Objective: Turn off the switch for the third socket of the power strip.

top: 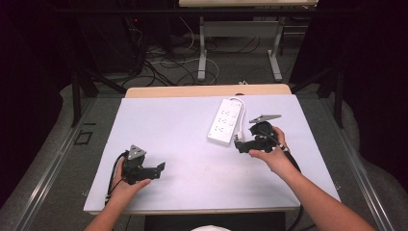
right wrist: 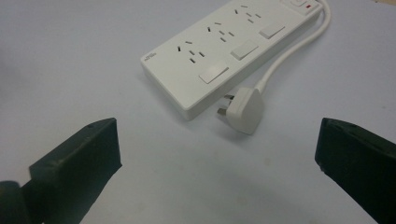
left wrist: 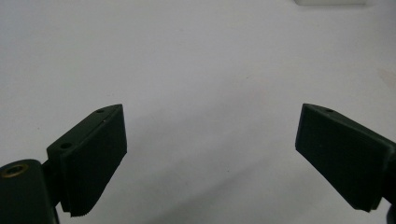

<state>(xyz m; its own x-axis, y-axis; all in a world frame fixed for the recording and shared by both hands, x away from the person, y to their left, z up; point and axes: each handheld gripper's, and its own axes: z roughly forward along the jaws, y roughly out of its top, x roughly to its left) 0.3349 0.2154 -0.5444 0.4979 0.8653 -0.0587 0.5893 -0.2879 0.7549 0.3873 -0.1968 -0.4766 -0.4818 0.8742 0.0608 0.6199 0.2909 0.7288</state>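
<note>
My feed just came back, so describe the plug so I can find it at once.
On the white table, find the white power strip lying on the far right part. Its cord loops back to the plug, lying on the table by the strip's near end, just ahead of the open right gripper. It alone has metal prongs.

We are looking down on a table [top: 159, 120] under a white covering, its wooden edge [top: 207, 90] showing at the far side. Beyond the table, a grey floor [top: 240, 62] is carrying a tangle of dark and white cables [top: 163, 62]. A second table [top: 240, 4] on white metal legs [top: 202, 48] is standing farther beyond it. Darkness is closing in on both sides of the table, with black frame struts [top: 77, 96] slanting beside it.
</note>
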